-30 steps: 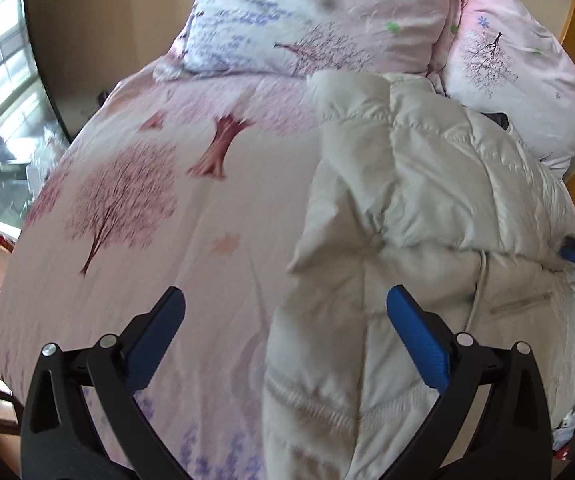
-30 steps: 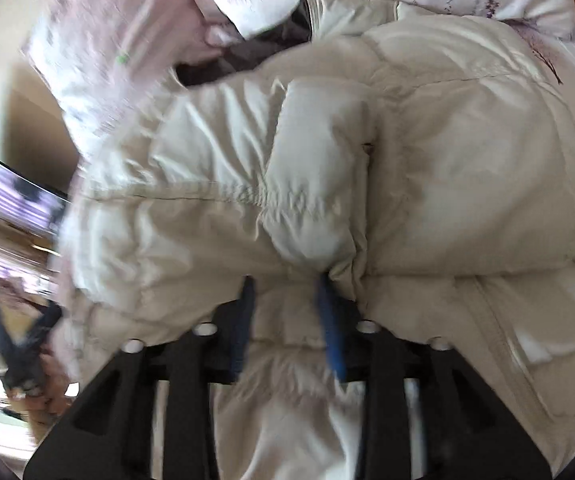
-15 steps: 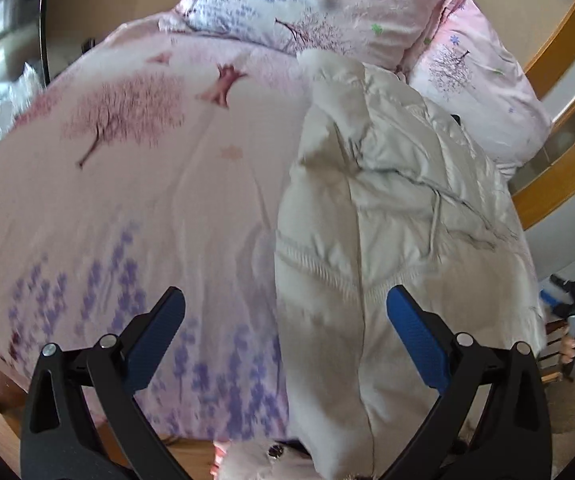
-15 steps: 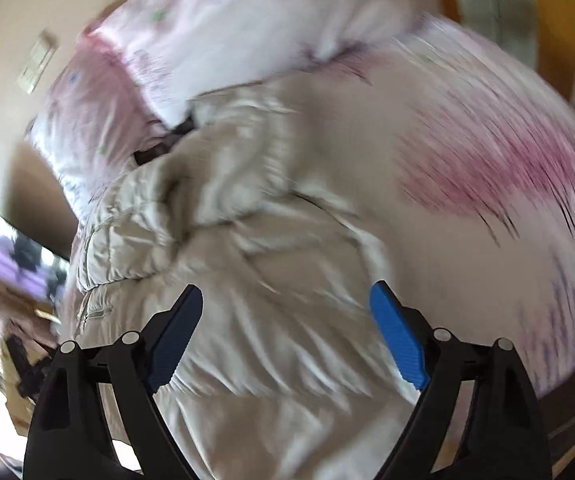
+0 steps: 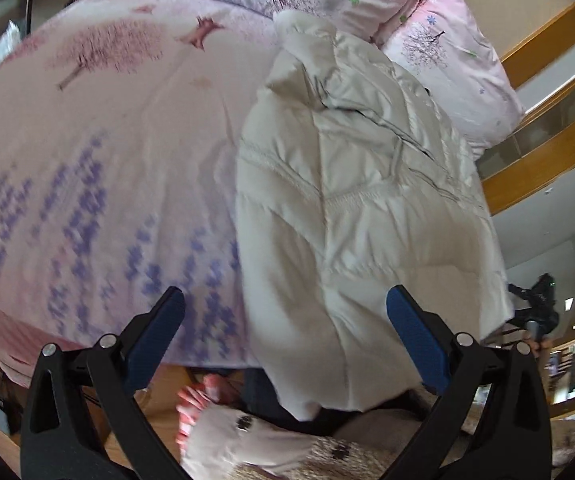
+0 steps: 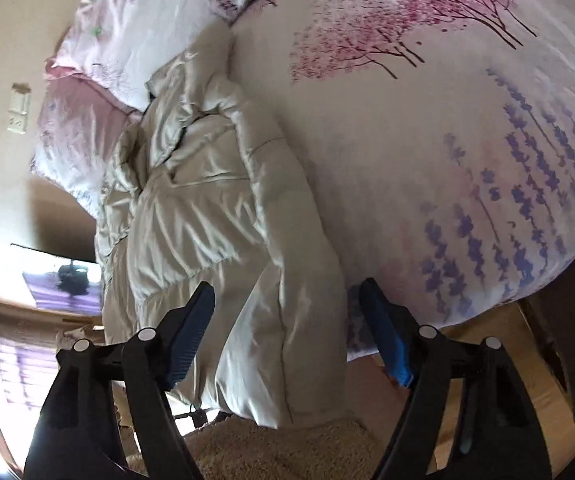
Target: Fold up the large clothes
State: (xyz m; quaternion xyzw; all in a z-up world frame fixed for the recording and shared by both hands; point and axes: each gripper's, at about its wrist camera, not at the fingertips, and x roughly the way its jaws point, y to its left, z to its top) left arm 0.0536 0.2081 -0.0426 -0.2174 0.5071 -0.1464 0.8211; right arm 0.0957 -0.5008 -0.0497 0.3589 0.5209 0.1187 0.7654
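Note:
A cream quilted puffer jacket lies lengthwise on the bed, folded in on itself, its lower end hanging over the bed's near edge. In the right wrist view the same jacket runs from the pillows down to the edge. My left gripper is open above the jacket's lower end, with nothing pressed between its blue pads. My right gripper hovers over the hanging end. Its jaws are closing, but the pads stand apart from the cloth on both sides.
The bed cover is pink with tree and lavender prints. Two pillows lie at the head. A wooden frame runs along the right. A person's foot stands on the floor by a fuzzy rug.
My right gripper was shut on a fold of the jacket, then let go, opened and pulled back to the bed's edge. The left gripper also drew back; the floor now shows.

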